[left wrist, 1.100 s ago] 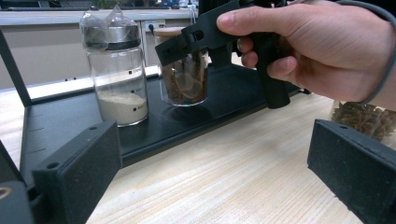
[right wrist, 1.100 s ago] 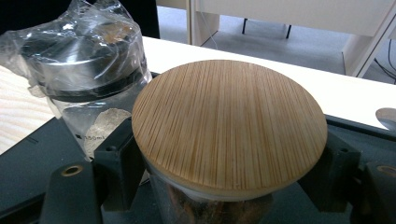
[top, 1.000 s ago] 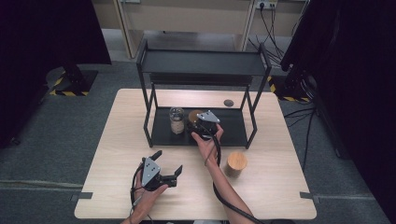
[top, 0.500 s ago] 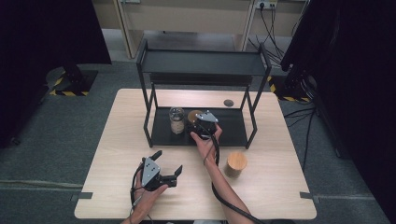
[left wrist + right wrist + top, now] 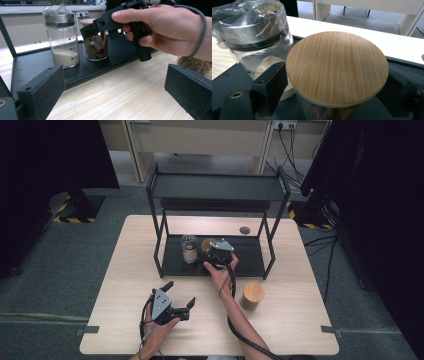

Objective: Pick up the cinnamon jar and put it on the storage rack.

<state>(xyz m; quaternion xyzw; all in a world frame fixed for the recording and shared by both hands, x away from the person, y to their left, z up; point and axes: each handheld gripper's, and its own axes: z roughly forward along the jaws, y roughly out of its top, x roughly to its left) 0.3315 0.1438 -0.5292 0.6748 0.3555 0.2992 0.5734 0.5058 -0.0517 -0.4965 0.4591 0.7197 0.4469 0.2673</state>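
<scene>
A jar with a round bamboo lid [image 5: 337,67] stands on the black rack's lower tray [image 5: 250,257], holding brown pieces [image 5: 96,47]. My right gripper [image 5: 215,251] reaches in from the front with one jaw on each side of that jar, just under the lid. Its jaws have just been opening, and a small gap shows beside the left pad [image 5: 274,85]. Close to the left stands a glass jar of pale powder [image 5: 189,249], its metal cap wrapped in plastic [image 5: 249,30]. My left gripper [image 5: 179,293] rests open on the table near the front, nothing between its jaws.
The two-tier black rack [image 5: 215,187] stands at the table's back middle, its posts flanking the tray. A second bamboo-lid jar [image 5: 253,295] stands on the bare wood right of my right forearm. A small dark disc [image 5: 244,230] lies behind the rack.
</scene>
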